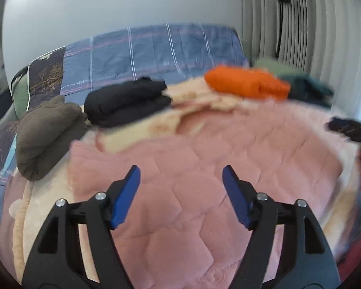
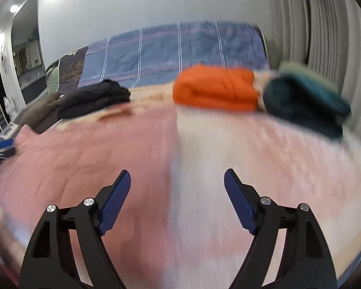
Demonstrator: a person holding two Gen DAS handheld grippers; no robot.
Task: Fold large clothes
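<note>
Left tool and right tool wide apart, empty, above pink garment.

Each gripper has black arms, silver screws and seemingly blue pads.

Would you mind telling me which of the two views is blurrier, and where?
Right wrist view: heavy motion smear across the pink quilt and teal garment; the fingers stay sharp. Left wrist view: milder, mostly at the orange garment.
</note>
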